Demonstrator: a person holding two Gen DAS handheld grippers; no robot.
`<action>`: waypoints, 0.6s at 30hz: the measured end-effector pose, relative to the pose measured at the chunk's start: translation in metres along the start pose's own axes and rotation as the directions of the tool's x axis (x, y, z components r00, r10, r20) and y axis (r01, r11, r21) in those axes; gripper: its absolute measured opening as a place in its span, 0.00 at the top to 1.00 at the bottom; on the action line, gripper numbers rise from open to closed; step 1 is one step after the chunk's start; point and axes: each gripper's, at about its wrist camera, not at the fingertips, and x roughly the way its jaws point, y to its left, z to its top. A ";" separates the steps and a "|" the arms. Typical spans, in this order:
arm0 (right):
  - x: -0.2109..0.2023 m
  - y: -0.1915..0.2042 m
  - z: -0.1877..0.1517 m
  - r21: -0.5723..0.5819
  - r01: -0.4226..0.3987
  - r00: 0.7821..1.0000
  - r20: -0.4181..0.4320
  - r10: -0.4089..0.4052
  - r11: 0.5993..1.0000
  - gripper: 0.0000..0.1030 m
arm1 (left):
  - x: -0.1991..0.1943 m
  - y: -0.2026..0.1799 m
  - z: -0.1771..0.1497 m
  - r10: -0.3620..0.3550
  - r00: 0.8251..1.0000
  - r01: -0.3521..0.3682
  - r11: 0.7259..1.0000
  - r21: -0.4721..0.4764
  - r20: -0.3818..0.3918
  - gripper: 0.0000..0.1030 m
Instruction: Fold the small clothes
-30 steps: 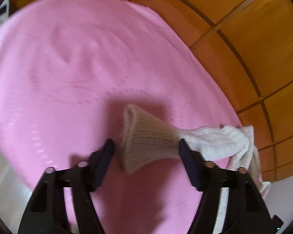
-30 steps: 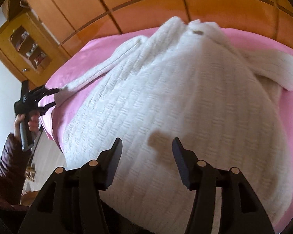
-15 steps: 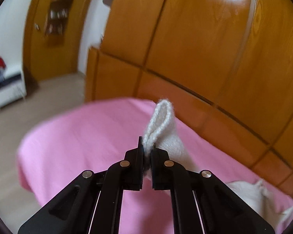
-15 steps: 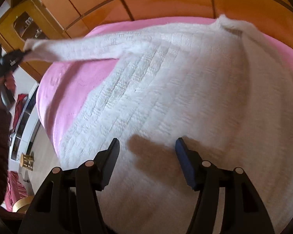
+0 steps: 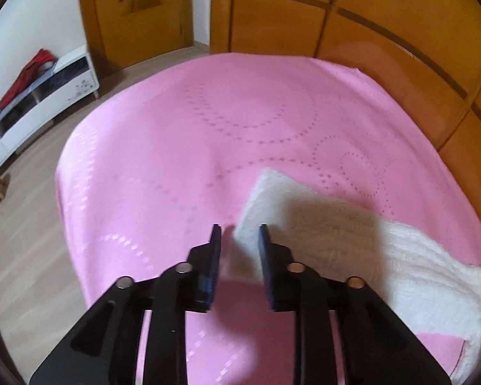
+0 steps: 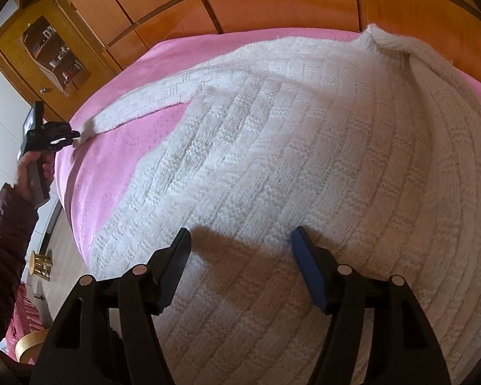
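Observation:
A white knitted sweater (image 6: 304, 166) lies spread on the pink bedspread (image 6: 112, 160). Its left sleeve (image 5: 336, 224) stretches out flat to the side. My left gripper (image 5: 239, 234) is part open, with the sleeve cuff (image 5: 256, 199) lying between its fingers on the bed; it also shows in the right wrist view (image 6: 70, 136) at the sleeve's end. My right gripper (image 6: 240, 240) is open and empty, hovering just above the sweater's lower body.
A wooden headboard (image 5: 400, 48) runs along the bed's far side. A white low cabinet (image 5: 41, 96) and a wooden door (image 5: 134, 9) stand beyond the bed's foot. The bed edge (image 5: 67, 192) drops to wooden floor on the left.
My left gripper shut on the cuff, lifted and pulled the sleeve out sideways, then lowered it to the bed and opened its fingers. My right gripper stayed open over the sweater body.

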 end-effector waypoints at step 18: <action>-0.032 -0.005 -0.029 0.024 0.037 0.997 0.059 -0.039 0.999 0.37 | -0.100 -0.131 -0.229 -0.540 0.691 0.719 0.584 0.377 -0.480 0.90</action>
